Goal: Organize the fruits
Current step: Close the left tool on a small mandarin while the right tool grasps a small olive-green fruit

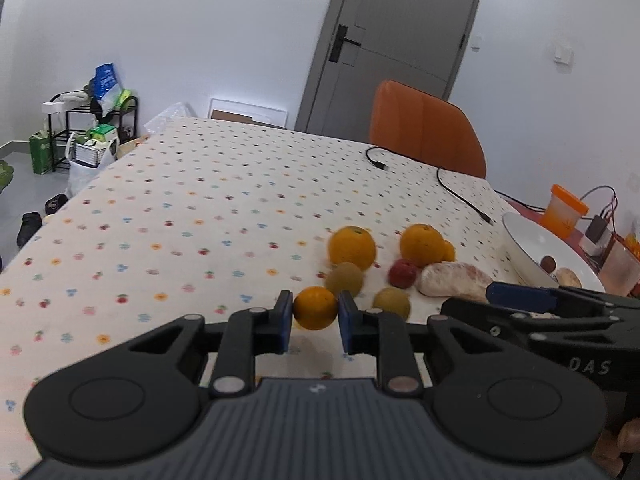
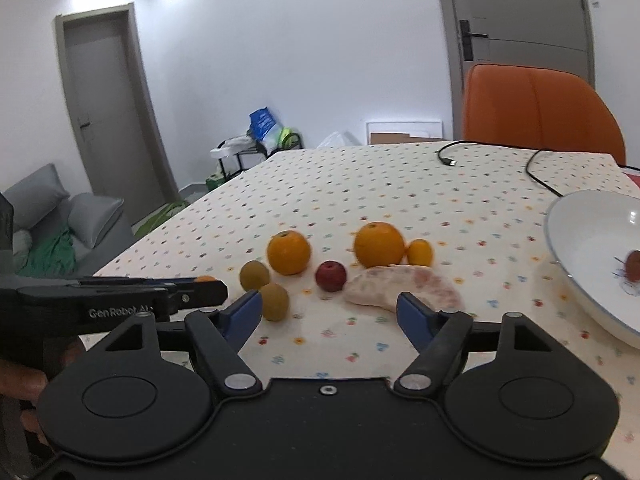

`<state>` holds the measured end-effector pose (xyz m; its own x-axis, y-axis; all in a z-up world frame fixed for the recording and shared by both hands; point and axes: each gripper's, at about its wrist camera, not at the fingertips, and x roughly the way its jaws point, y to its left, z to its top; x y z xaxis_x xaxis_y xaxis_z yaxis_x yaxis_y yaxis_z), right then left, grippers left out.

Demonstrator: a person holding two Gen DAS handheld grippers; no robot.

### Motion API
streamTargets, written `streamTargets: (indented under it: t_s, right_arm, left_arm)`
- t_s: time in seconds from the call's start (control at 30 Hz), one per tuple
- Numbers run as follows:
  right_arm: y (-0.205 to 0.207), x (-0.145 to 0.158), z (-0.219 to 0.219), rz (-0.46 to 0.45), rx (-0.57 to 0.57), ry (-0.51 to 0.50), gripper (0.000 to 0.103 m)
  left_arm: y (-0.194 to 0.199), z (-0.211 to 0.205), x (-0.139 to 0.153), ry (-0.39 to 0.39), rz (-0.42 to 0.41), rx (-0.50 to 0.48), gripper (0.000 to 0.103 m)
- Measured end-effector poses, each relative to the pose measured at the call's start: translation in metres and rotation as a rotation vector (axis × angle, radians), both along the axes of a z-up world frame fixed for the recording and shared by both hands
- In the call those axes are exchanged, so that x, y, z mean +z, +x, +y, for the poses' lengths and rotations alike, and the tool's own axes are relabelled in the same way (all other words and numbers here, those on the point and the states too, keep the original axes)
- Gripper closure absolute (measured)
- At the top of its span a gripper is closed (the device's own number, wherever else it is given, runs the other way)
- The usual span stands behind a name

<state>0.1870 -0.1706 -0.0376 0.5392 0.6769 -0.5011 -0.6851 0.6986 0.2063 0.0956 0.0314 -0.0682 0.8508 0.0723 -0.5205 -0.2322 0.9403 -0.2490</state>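
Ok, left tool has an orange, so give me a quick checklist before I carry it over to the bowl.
1. Left tool shut on the small orange: ok, a pad on each side.
2. Orange lifted off the tablecloth: cannot tell.
3. Right tool open and holding nothing: ok.
4. Path to the white bowl: not ok, the right tool sits between orange and bowl in the left wrist view.
5. Room in the bowl: ok, mostly bare, one small dark fruit inside.
6. Black cable away from the bowl: cannot tell, it runs close to the rim.
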Motion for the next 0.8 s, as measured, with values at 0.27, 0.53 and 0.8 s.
streamTargets:
  t_s: [0.27, 0.53, 0.8]
  right_arm:
    - [0.002, -0.003, 0.021, 0.021, 0.033, -0.024, 0.040]
    - [0.011, -0.009, 0.040, 0.048, 0.069, -0.045, 0.072]
    - [0.013, -0.007, 0.025, 0.065, 0.029, -0.013, 0.083]
  left_arm:
    - [-0.008, 0.013, 0.000, -0.013, -0.015, 0.034, 0.081]
    - [-0.018, 0.025, 0.000, -0.025, -0.022, 0.061, 0.081]
    - [-0.017, 0.022, 0.002, -0.020, -0.028, 0.055, 0.081]
